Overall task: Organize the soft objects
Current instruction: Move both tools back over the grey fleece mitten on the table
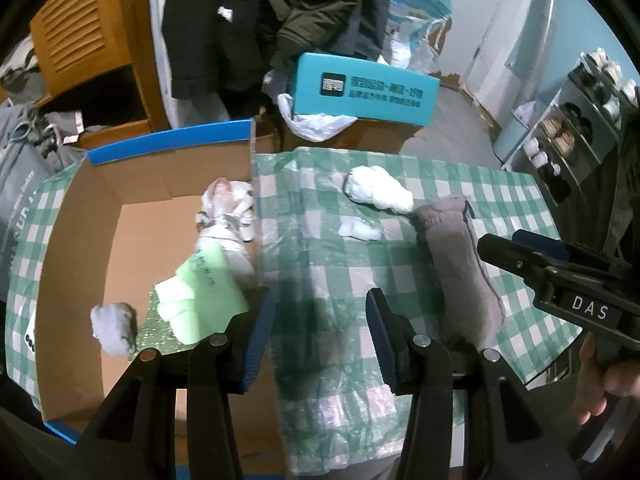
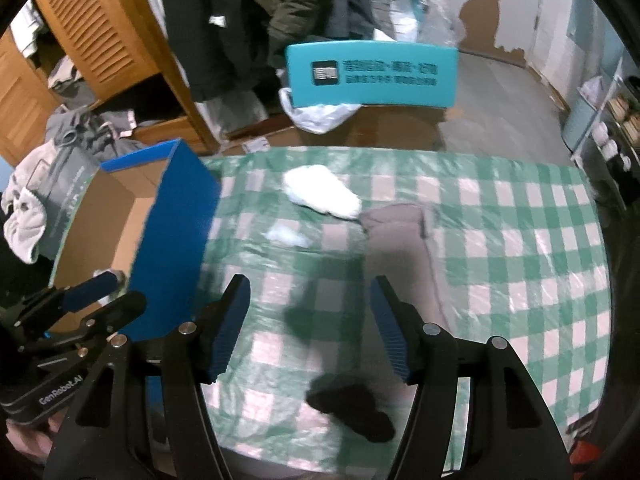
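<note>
Green-and-white checked cloth (image 2: 520, 248) under clear plastic covers the table, with a wooden wardrobe (image 2: 100, 40), hanging dark coats (image 1: 280, 20) and a teal box (image 2: 372, 76) behind it. An open cardboard box (image 1: 80, 240) with blue outer walls sits at the left end of the table and already holds a bundled pale garment (image 1: 228, 216), a light green packet (image 1: 200, 292) and a small grey wad (image 1: 114, 326). On the cloth lie a white fluffy bundle (image 2: 324, 194), a small white scrap (image 2: 288, 237) near it, a folded grey cloth (image 1: 460, 264) and a dark sock (image 2: 352, 406). Left gripper (image 1: 320, 334) hangs over the box's near wall, jaws apart, nothing between them. Right gripper (image 2: 310, 330) stands above the cloth just short of the grey cloth, jaws wide and empty.
</note>
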`<state>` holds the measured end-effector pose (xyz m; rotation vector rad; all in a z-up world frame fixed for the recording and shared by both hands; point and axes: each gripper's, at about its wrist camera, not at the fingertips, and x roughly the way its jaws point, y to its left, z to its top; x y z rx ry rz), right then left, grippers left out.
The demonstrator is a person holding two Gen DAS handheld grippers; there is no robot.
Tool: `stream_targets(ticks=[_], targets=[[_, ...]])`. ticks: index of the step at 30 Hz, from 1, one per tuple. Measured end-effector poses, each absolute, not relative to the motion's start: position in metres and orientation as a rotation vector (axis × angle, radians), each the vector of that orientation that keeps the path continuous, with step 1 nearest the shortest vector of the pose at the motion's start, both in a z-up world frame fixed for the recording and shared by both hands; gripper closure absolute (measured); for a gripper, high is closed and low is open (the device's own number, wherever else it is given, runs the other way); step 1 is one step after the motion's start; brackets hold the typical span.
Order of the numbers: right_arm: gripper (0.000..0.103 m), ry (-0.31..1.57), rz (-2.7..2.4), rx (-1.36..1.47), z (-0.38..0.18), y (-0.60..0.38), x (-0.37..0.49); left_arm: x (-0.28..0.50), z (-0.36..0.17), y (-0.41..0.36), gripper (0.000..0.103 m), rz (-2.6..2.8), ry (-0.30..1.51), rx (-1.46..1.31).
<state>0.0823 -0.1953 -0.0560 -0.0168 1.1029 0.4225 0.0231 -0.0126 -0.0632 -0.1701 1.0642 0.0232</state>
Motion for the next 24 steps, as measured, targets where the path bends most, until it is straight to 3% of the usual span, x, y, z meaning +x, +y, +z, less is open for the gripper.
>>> stream_targets(ticks=[24], targets=[[0.040, 1.286, 0.309, -0.041, -0.152, -0.241, 0.111, 0.060, -0.120, -0.073, 0.055, -0.042, 1.202, -0.104]])
